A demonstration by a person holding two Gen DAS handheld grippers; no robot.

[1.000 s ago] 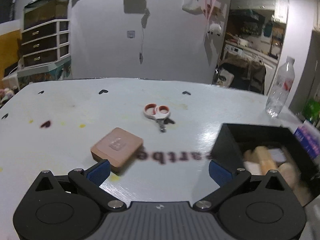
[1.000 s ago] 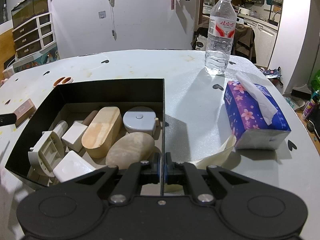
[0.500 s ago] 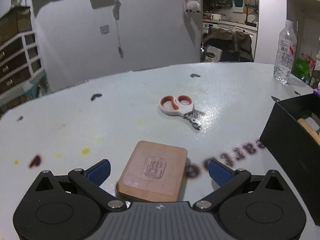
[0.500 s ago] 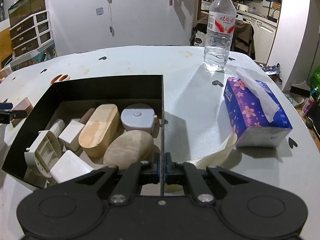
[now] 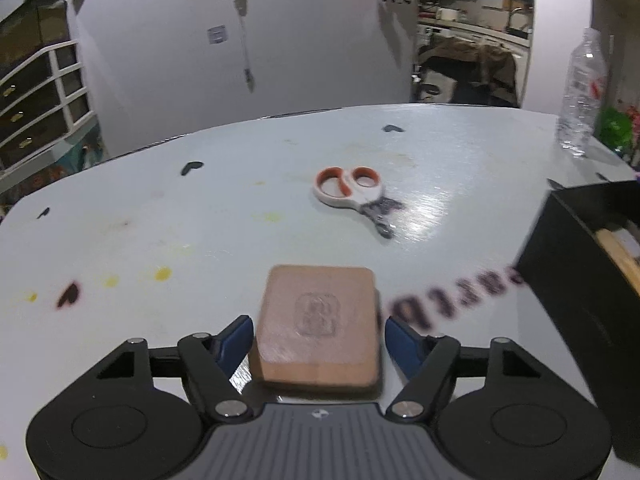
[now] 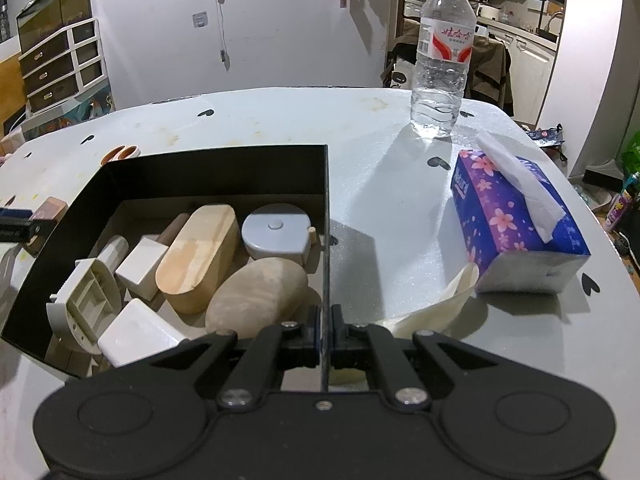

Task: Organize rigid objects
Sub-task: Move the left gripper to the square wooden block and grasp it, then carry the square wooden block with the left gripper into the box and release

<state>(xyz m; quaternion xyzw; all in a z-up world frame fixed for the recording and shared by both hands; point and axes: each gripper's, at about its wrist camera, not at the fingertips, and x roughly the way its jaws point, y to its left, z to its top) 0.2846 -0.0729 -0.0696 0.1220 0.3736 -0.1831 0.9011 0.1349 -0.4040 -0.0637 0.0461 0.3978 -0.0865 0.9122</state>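
A flat pinkish-brown block [image 5: 318, 324] with an embossed mark lies on the white table between the blue pads of my left gripper [image 5: 319, 340]. The pads are close on both sides with thin gaps showing, so the gripper is open. White scissors with orange handles [image 5: 352, 192] lie farther back. My right gripper [image 6: 326, 336] is shut on the right wall of the black box [image 6: 326, 208]. The box holds a wooden oval [image 6: 196, 256], a tan stone [image 6: 256, 300], a grey round case [image 6: 276, 232] and several white pieces. The block also shows in the right wrist view [image 6: 48, 212].
A water bottle [image 6: 442, 52] stands at the back of the table. A purple tissue box [image 6: 516, 224] sits right of the black box, with a crumpled paper [image 6: 436, 308] beside it. The black box's corner shows in the left wrist view [image 5: 584, 264]. Drawers [image 6: 60, 64] stand beyond the table.
My left gripper has moved forward over the block and narrowed from wide open until its pads flank it. The right gripper has stayed shut on the box wall.
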